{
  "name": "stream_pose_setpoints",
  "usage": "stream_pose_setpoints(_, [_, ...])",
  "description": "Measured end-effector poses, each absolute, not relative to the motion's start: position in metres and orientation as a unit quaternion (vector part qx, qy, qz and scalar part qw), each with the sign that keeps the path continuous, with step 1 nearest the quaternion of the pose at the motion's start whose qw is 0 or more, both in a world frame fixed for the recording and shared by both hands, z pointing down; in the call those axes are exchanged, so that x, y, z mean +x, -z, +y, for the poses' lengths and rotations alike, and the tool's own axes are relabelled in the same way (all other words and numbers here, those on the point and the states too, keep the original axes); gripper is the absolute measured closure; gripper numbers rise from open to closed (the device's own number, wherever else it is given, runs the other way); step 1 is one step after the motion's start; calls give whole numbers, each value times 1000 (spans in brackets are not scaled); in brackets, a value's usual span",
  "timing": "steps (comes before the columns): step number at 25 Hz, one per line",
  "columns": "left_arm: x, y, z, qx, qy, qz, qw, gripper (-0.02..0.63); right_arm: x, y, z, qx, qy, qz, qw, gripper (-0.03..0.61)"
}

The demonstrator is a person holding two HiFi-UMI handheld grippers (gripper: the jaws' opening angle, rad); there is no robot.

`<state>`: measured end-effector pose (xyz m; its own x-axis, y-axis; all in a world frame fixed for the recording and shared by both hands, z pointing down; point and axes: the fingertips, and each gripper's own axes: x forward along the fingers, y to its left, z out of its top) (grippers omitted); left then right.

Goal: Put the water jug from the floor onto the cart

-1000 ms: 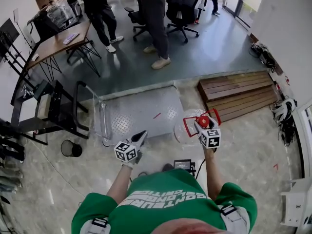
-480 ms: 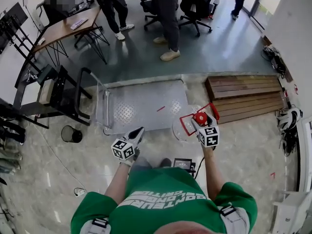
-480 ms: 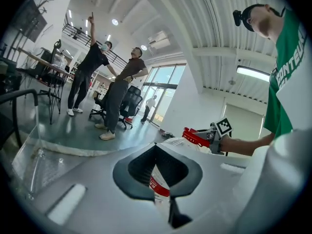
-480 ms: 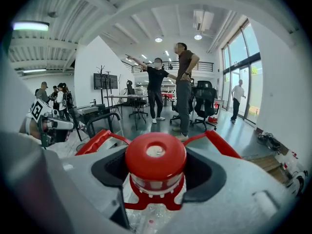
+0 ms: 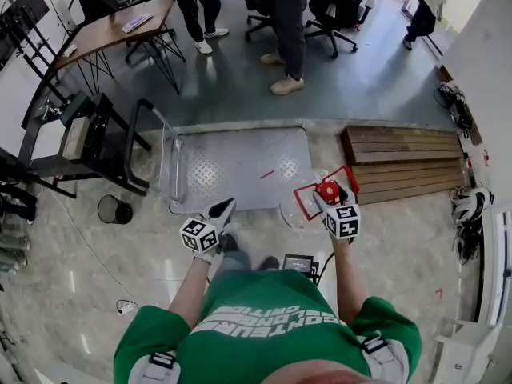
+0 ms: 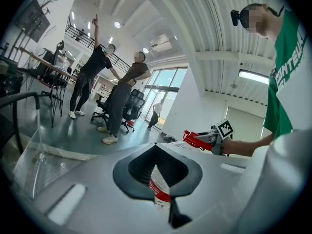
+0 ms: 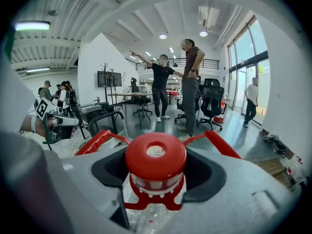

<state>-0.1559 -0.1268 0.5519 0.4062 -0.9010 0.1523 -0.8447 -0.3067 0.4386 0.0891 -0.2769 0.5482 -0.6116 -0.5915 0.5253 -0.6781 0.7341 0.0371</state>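
Here the right gripper (image 5: 330, 198) is clamping the neck of the jug (image 5: 298, 208), its jaws closing just beneath the red cap (image 7: 156, 155). The jug's red handle (image 7: 100, 139) is spreading out to both sides behind the cap. The jug's clear body is hanging below the gripper. From the head view it is lying over the near right corner of the cart (image 5: 232, 170); whether it is touching the floor (image 5: 400, 238) cannot be told.

The left gripper (image 5: 222, 209) is holding nothing. Its jaws are lying together at the tips, and only the dark recess between the pads is staying open. Through that recess, in the left gripper view, a strip of clear plastic with a red-and-white band (image 6: 158, 189) is showing. This gripper is pointing toward the near edge of the cart, well apart from the jug.

The person in the green shirt (image 5: 272, 326) is standing on the pale floor just short of the cart, an arm reaching out to each gripper. The cart's checker-plate deck is lying bare, with its upright push bar (image 5: 170, 162) at the left end.

A stack of wooden boards (image 5: 400, 162) is lying to the right of the cart. A small black bin (image 5: 114, 210) is standing to its left. Farther off, on the grey floor, several people (image 5: 288, 22) are standing near a desk (image 5: 112, 34) and an office chair (image 5: 340, 6).
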Motion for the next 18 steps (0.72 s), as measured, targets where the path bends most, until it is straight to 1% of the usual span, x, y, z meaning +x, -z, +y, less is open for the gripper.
stream_pose_setpoints(18, [-268,-533,-178,815,78,-536,205,601,-18,-532,-313,353,-71,-892,273,279])
